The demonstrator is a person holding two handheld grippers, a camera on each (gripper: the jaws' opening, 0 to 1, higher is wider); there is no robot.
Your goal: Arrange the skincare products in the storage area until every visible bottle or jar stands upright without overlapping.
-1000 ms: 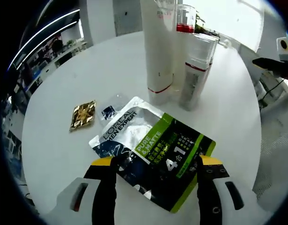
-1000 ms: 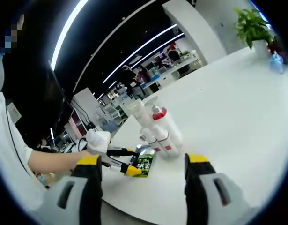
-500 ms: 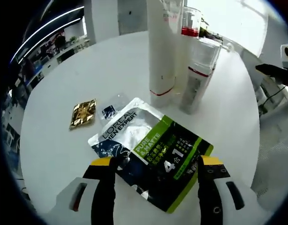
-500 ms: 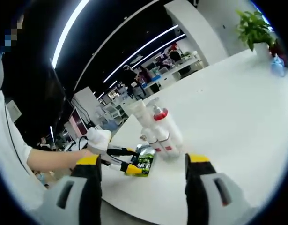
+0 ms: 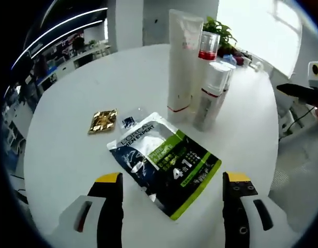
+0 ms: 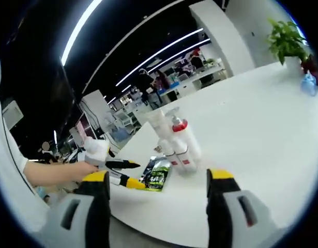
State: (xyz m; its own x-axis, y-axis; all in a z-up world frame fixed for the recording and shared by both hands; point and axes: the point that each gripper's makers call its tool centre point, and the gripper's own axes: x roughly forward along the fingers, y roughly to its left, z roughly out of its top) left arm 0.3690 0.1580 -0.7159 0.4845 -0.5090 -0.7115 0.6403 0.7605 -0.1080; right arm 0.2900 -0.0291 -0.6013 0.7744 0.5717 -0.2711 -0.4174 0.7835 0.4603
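Sachet (image 5: 164,168) flat on worktop (image 5: 60,150), just ahead between left fingers (image 5: 109,178), long axis slanting right; bottles (image 5: 197,77) upright beyond. Both grippers spread, empty; left gripper (image 5: 172,178) nearer, right gripper (image 6: 157,176) well back.

The left gripper (image 5: 172,181) hovered with jaws spread wide, gripping nothing. The right gripper (image 6: 159,178) was likewise spread and empty, raised and level.

Daylight from a blown-out window (image 5: 262,26) glares across the white worktop (image 5: 65,155); shadows stay soft. Ceiling strip lights (image 6: 81,26) streak the dark background. Fisheye bending warps the edges.
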